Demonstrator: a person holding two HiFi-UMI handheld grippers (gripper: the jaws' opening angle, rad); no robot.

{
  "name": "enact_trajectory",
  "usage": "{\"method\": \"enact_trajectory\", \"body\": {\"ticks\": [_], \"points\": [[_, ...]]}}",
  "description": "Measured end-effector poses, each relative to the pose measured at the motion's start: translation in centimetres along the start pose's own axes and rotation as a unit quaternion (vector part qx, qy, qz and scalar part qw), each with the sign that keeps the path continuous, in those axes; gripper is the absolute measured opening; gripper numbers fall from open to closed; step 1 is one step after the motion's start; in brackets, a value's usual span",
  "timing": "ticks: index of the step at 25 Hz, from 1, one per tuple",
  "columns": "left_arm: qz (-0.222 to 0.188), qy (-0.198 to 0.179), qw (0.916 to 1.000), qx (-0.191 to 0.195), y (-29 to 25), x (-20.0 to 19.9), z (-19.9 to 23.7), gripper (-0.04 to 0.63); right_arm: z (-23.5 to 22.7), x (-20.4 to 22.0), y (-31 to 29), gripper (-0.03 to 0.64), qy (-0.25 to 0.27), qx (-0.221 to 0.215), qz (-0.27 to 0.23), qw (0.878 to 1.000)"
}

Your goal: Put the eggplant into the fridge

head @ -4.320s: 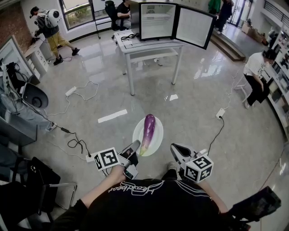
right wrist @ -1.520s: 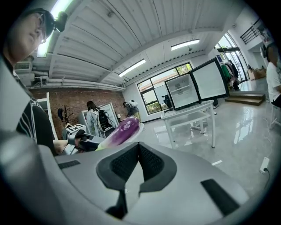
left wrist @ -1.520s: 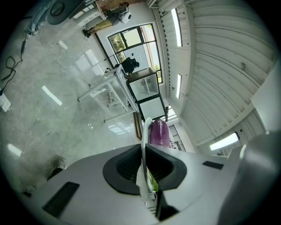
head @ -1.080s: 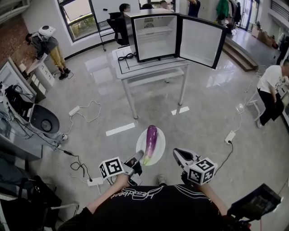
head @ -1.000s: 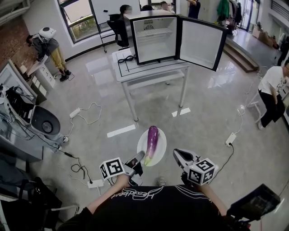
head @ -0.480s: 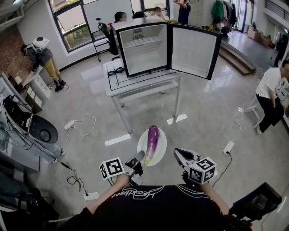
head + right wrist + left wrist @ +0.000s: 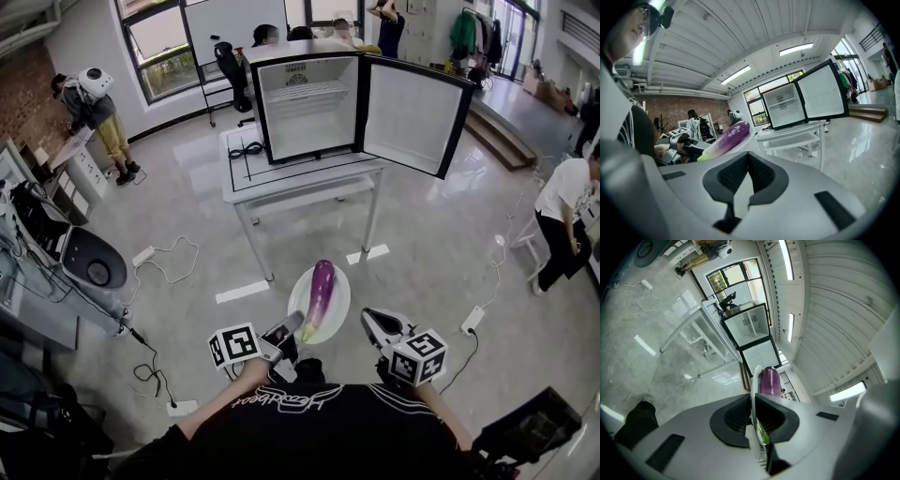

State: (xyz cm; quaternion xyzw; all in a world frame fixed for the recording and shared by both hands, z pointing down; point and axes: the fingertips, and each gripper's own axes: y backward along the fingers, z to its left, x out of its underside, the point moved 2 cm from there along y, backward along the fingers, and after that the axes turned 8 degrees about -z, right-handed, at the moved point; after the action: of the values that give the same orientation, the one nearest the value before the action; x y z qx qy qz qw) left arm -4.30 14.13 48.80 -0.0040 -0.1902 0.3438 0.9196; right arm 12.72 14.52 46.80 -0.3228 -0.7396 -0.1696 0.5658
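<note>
- The left gripper [image 7: 292, 326] clamps the near-left rim of the white plate [image 7: 341, 300].
- The eggplant [image 7: 319, 287] lies on the plate, well short of the open fridge [image 7: 309, 103].
- The right gripper [image 7: 367, 317] is closed and empty, beside the plate.

Script lettering [image 7: 281, 398] on the black shirt [image 7: 330, 433] is unreadable.

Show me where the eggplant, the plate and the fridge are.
eggplant [image 7: 319, 298]: head view, middle of its purple body.
plate [image 7: 341, 302]: head view, bare right rim.
fridge [image 7: 309, 112]: head view, back wall inside.
</note>
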Motion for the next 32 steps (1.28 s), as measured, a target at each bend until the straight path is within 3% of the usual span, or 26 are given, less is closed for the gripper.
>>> {"method": "enact_trajectory", "body": {"ticks": [9, 15, 32], "points": [[0.015, 0.000, 0.9999, 0.005, -4.1, -2.7, 0.8, 0.031, -3.4, -0.9, -2.5, 0.006, -0.002, 0.023, -0.008, 1.000], [0.015, 0.005, 0.9999, 0.006, -8.1, -6.5, 2.1, 0.031, -6.7, -2.4, -7.3, 0.006, -0.004, 0.026, -0.008, 1.000], [0.001, 0.036, 0.9993, -0.007, -24.9, -23.9, 6.4, 0.031, -18.5, -8.4, -27.0, 0.006, -0.003, 0.018, 0.040, 0.999]]}}
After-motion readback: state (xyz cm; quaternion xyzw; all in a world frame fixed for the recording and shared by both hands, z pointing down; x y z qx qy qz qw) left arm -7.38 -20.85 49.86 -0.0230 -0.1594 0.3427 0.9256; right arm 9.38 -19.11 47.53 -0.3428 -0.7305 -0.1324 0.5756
